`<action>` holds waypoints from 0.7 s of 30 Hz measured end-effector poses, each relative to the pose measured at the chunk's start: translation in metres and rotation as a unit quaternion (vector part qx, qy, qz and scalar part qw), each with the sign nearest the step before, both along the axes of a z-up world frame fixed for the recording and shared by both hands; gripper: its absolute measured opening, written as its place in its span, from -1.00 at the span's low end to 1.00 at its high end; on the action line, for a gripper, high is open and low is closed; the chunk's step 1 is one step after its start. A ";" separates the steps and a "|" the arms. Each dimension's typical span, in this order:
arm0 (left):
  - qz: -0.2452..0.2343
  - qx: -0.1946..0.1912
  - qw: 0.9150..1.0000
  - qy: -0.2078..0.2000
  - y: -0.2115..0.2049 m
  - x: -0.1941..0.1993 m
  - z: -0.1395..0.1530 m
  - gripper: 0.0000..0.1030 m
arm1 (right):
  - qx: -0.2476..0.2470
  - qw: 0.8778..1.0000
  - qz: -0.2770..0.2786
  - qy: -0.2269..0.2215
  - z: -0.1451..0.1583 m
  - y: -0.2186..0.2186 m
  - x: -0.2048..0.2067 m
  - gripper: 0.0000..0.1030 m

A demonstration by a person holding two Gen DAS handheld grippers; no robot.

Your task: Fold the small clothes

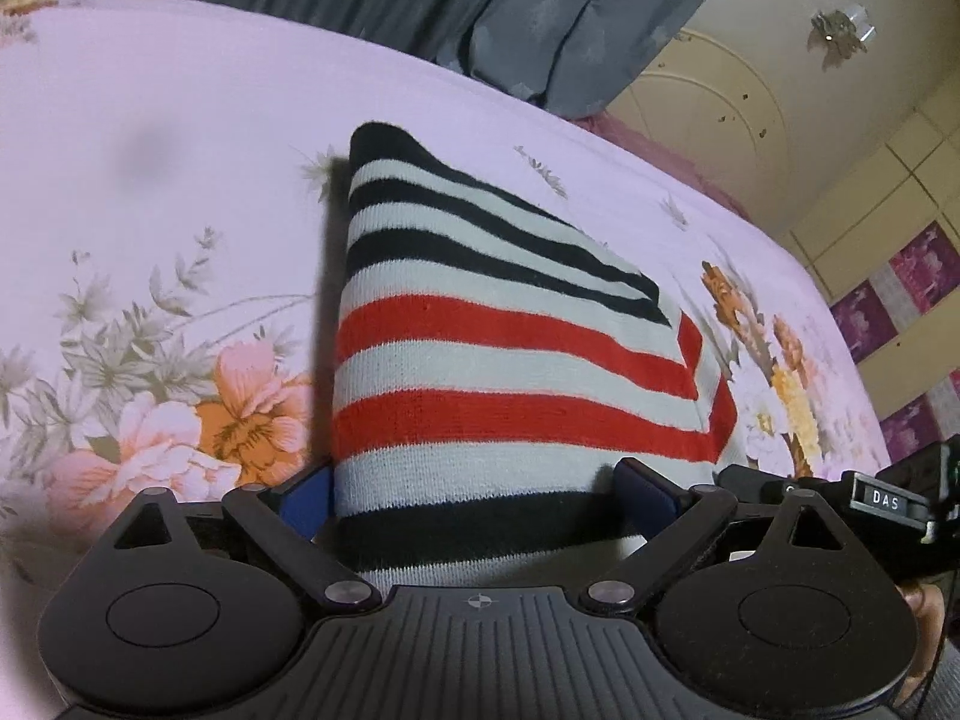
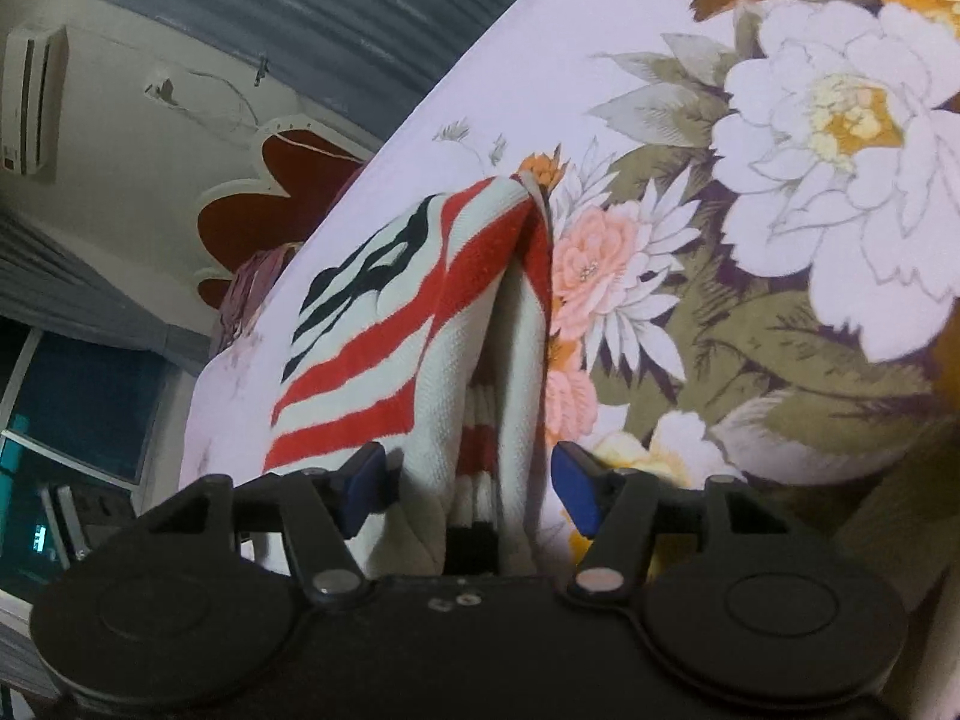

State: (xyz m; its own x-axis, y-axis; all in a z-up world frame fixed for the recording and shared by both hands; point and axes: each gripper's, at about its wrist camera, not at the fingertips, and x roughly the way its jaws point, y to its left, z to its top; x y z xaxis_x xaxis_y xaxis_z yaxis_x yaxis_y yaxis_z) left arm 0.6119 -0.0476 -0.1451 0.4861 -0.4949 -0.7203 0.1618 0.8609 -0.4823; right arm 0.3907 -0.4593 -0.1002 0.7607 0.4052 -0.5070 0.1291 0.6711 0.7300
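A small striped knit garment (image 1: 480,360), white with black and red bands, lies partly lifted over the floral bedsheet (image 1: 150,210). My left gripper (image 1: 474,498) has the garment's near edge between its blue pads (image 1: 309,504), which stand wide apart on either side of the cloth. In the right wrist view the same garment (image 2: 420,330) hangs folded, and my right gripper (image 2: 474,480) has a bunched fold between its blue pads (image 2: 573,480), also spread apart. The right gripper's body also shows at the right edge of the left wrist view (image 1: 888,498).
The pink bedsheet with large printed flowers (image 2: 810,138) fills most of both views. Grey curtains (image 1: 510,12) hang behind the bed. A cream wall with an air conditioner (image 2: 30,102) and a window (image 2: 78,408) lie beyond the bed edge.
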 end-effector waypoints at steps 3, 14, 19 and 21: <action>-0.001 0.011 1.000 0.000 -0.006 0.002 -0.002 0.85 | 0.004 1.000 0.013 0.000 0.000 0.003 0.010 0.20; -0.017 0.130 0.991 -0.038 -0.051 0.000 0.017 0.53 | -0.118 0.992 0.037 -0.008 0.018 0.032 0.027 -0.21; -0.033 0.185 0.980 -0.069 -0.066 -0.010 0.032 0.26 | -0.198 0.980 0.028 -0.011 0.030 0.056 0.022 -0.33; -0.043 0.206 0.974 -0.081 -0.072 -0.013 0.038 0.22 | -0.219 0.975 0.025 -0.015 0.037 0.063 0.019 -0.35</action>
